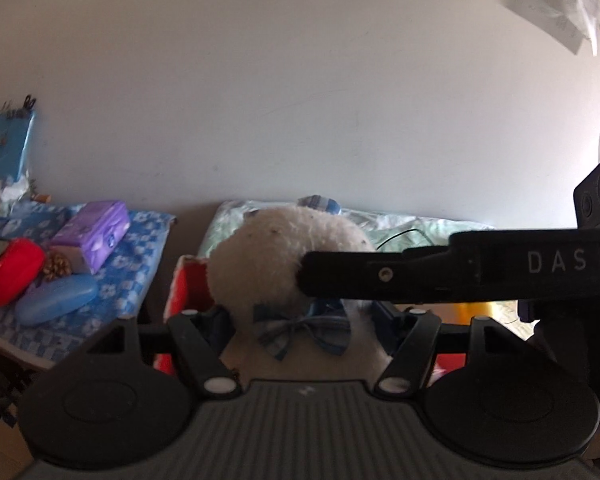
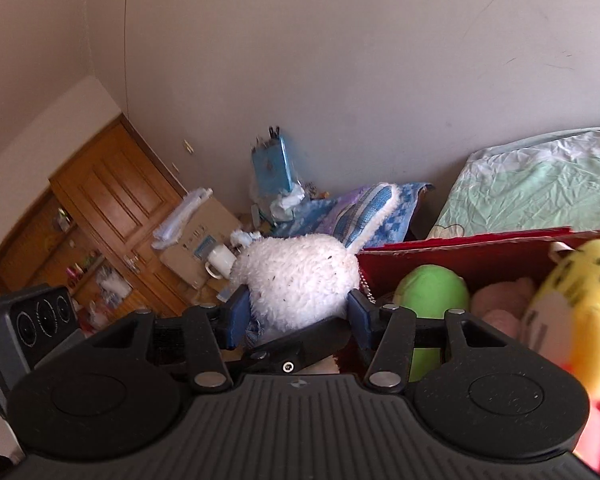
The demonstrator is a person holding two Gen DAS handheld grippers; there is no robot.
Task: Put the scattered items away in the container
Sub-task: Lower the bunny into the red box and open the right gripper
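A white fluffy plush toy (image 1: 284,256) with a blue bow (image 1: 300,330) is held in the air at the edge of a red box (image 1: 184,284). My left gripper (image 1: 304,316) is shut on its body at the bow. My right gripper (image 2: 298,314) is shut on its head (image 2: 300,276); one of its fingers crosses the left wrist view (image 1: 420,276). The red box (image 2: 452,242) holds a green plush (image 2: 432,292), a pink plush (image 2: 500,304) and a yellow striped plush (image 2: 580,312).
A side table with a blue patterned cloth (image 1: 132,264) carries a purple tissue pack (image 1: 96,232), a red case (image 1: 8,276), a blue case (image 1: 56,298) and a pine cone (image 1: 56,266). A bed with a green sheet (image 2: 540,188) lies behind the box. A white mug (image 2: 220,260) and a wooden door (image 2: 112,200) are at the left.
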